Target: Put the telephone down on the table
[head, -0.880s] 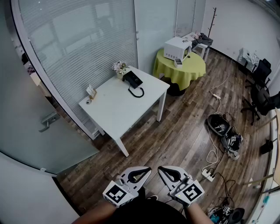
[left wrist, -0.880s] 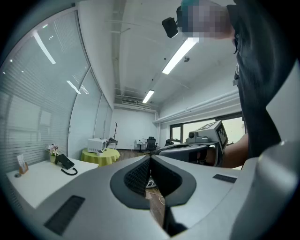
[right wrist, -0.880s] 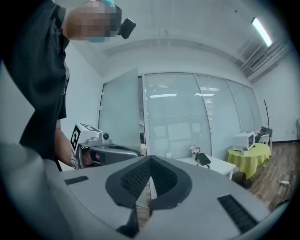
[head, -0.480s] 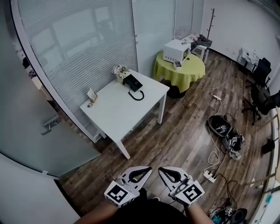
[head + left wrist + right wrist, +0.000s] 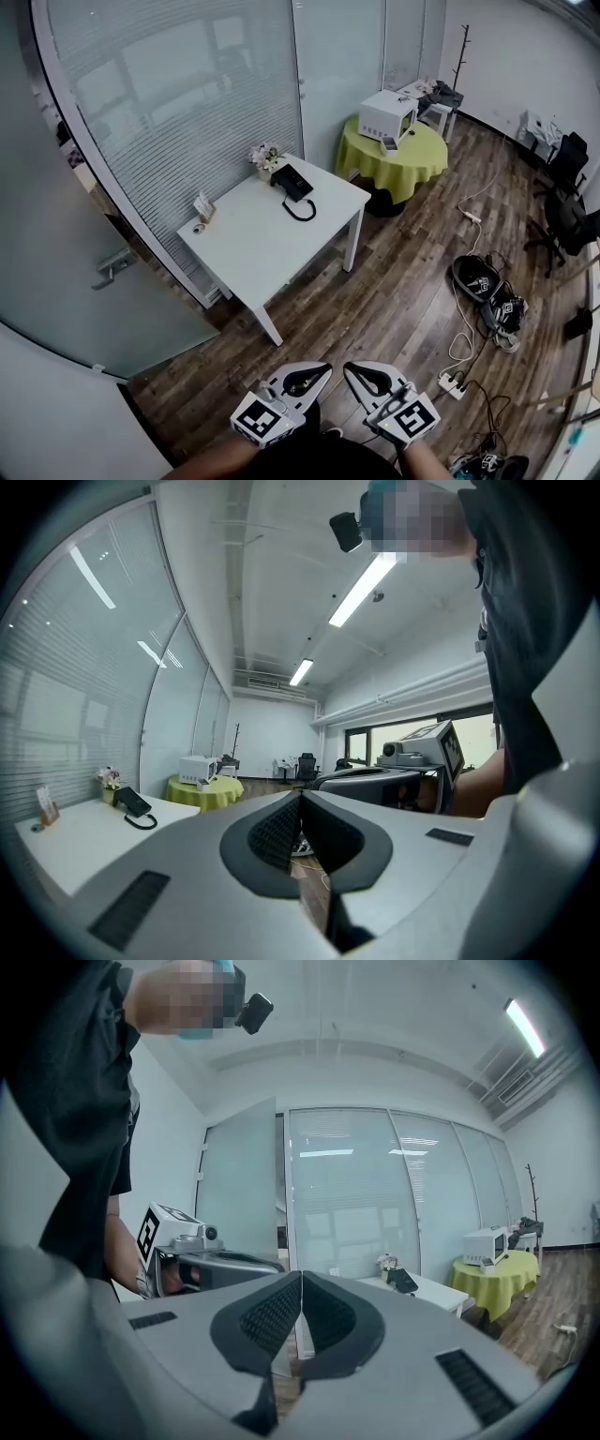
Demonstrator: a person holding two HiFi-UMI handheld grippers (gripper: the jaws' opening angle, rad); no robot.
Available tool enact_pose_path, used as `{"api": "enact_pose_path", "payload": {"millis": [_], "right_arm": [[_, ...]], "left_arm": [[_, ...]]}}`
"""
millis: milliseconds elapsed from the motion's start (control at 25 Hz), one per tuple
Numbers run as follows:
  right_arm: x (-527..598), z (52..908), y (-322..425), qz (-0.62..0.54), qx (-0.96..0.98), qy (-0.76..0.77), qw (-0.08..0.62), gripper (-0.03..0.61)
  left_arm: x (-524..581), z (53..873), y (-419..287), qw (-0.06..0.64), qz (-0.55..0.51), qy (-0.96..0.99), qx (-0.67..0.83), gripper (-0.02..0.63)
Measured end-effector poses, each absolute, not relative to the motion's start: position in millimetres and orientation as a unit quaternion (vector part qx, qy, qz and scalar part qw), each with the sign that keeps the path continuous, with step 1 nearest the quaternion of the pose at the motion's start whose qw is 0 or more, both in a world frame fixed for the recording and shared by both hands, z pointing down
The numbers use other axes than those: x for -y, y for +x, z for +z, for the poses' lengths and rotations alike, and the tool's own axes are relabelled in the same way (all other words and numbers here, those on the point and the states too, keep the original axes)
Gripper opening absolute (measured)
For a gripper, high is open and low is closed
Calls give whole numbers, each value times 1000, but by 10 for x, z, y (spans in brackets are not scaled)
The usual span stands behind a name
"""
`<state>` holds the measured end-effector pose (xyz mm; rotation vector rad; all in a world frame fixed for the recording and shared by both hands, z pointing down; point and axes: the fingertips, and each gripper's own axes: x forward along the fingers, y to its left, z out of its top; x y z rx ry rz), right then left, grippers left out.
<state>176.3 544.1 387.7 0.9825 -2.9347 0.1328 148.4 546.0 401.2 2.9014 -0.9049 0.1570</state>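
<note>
The black telephone sits at the far end of the white table, its handset on the base and its coiled cord lying beside it. The phone is small in the left gripper view and in the right gripper view. Both grippers are held low and close to the body, far from the table. My left gripper is shut and holds nothing, as seen in its own view. My right gripper is shut and holds nothing too. The two grippers' tips nearly meet.
On the table also stand a flower pot and a card holder. Behind is a round yellow-green table with a white appliance. Cables, a power strip and bags lie on the wood floor at right. A glass door is at left.
The view has shifted slightly, so the table and phone sit a little lower and further right. Both grippers stay shut and side by side. The telephone has not moved.
</note>
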Motion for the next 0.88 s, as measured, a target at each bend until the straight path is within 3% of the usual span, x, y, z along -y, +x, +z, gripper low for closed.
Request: {"api": "enact_pose_path", "payload": {"millis": [880], "right_arm": [[-3482,3929,1442,48,934,351,52,23]], "left_arm": [[-3443,3993,1230,51,25,960,275,9]]}}
